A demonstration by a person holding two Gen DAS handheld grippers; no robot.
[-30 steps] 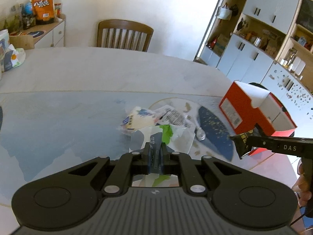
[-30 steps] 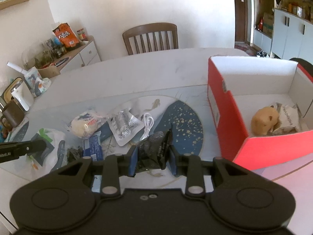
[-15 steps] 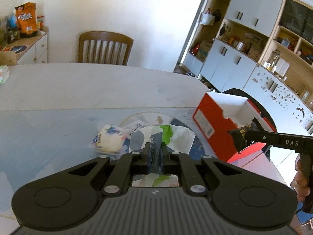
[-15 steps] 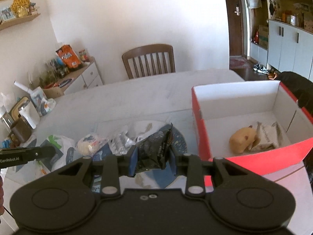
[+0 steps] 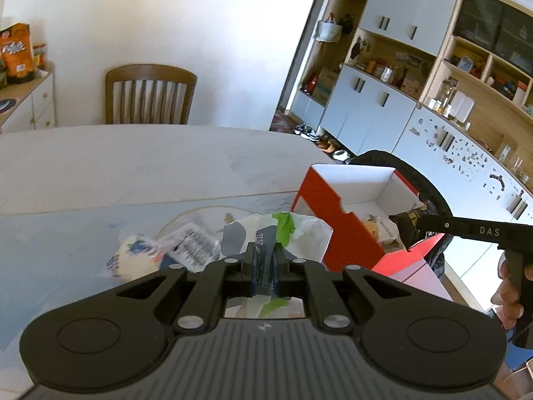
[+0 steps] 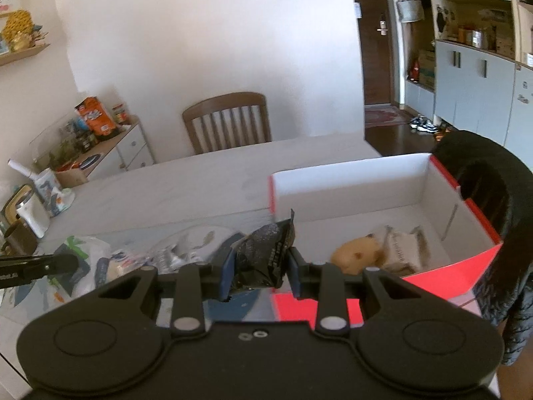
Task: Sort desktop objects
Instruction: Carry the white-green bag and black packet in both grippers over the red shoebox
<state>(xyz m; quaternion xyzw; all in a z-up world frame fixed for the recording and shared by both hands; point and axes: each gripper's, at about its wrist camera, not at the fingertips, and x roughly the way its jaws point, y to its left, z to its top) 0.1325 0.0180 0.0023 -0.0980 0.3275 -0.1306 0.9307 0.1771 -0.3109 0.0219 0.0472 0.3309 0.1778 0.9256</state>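
Note:
My left gripper (image 5: pixel 265 260) is shut on a white plastic bag (image 5: pixel 299 230) with green and grey print, held above the table. My right gripper (image 6: pixel 261 261) is shut on a crumpled black snack packet (image 6: pixel 266 253), just left of the red shoebox (image 6: pixel 443 276); in the left wrist view the same packet (image 5: pixel 408 223) hangs over the box's near edge. The open red shoebox (image 5: pixel 336 220) has a white inside holding a tan bun (image 6: pixel 358 255) and a beige wrapper (image 6: pixel 401 250). On the table lie a round wrapped bun (image 5: pixel 133 260) and a clear printed wrapper (image 5: pixel 193 241).
A wooden chair (image 5: pixel 148 95) stands at the table's far side. A side cabinet with snack bags (image 6: pixel 96 118) and a cup (image 6: pixel 31 211) sits at the left. A black chair back (image 6: pixel 493 186) rises behind the shoebox. Wall cupboards (image 5: pixel 416 100) fill the right.
Both grippers have risen and moved right toward the shoebox, each carrying its load. The black packet has come up to the box's near edge; the table items have slid left in view.

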